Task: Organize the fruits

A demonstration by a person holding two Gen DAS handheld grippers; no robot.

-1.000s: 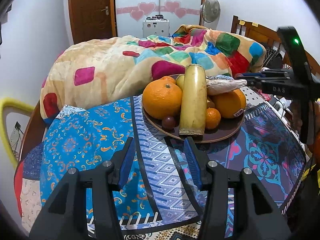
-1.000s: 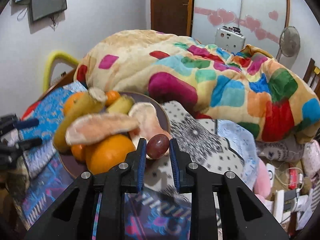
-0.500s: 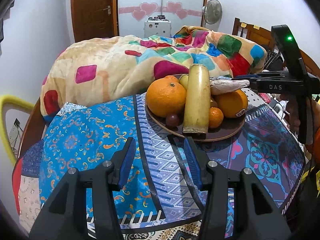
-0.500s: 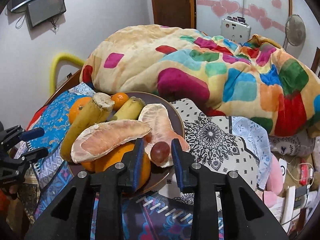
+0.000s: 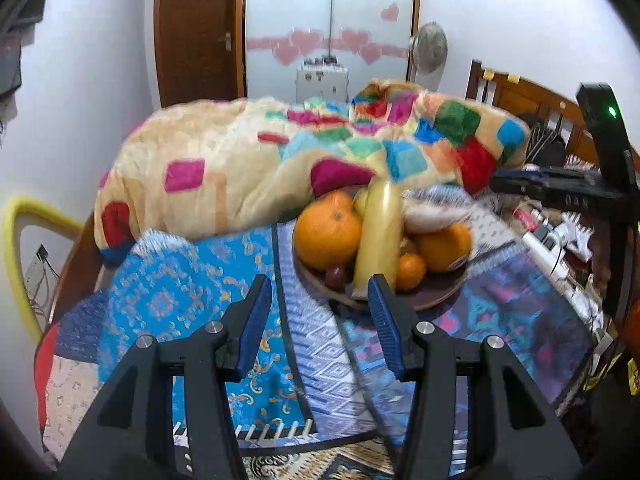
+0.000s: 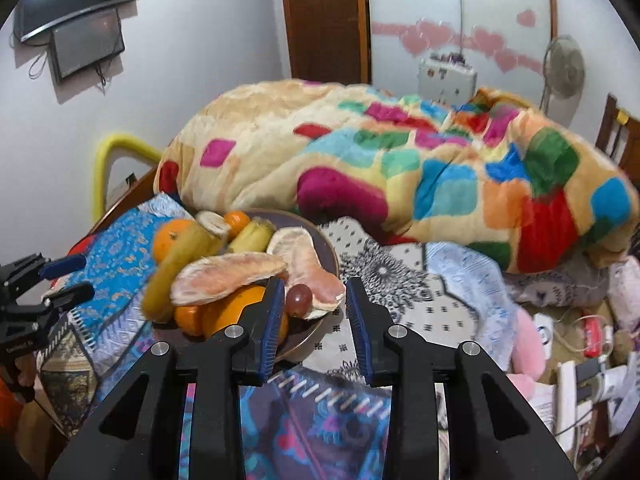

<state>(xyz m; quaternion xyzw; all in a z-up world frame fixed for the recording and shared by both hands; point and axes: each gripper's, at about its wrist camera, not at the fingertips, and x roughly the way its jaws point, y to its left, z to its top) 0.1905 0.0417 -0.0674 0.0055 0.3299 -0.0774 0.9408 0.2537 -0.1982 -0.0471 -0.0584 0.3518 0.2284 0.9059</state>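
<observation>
A brown plate [image 5: 436,294] [image 6: 328,246] on the patterned cloth holds oranges [image 5: 326,236], a banana [image 5: 378,232] [image 6: 176,264], small tangerines, pomelo segments [image 6: 228,272] and grapes. A dark red grape [image 6: 299,299] lies on a pomelo segment at the plate's near edge. Another grape [image 5: 335,276] sits at the plate's front in the left wrist view. My right gripper [image 6: 316,320] is open and empty, just in front of the plate. My left gripper [image 5: 318,320] is open and empty over the cloth, short of the plate.
A bulky colourful quilt [image 5: 280,168] [image 6: 400,168] lies behind the plate. A yellow chair back [image 5: 24,240] stands at the left. Power strips, cables and clutter [image 6: 580,344] lie to the right. A fan [image 5: 430,46] and wardrobe stand at the back.
My right gripper opened, left the grape on the plate and drew back. My left gripper also drew back a little from the plate.
</observation>
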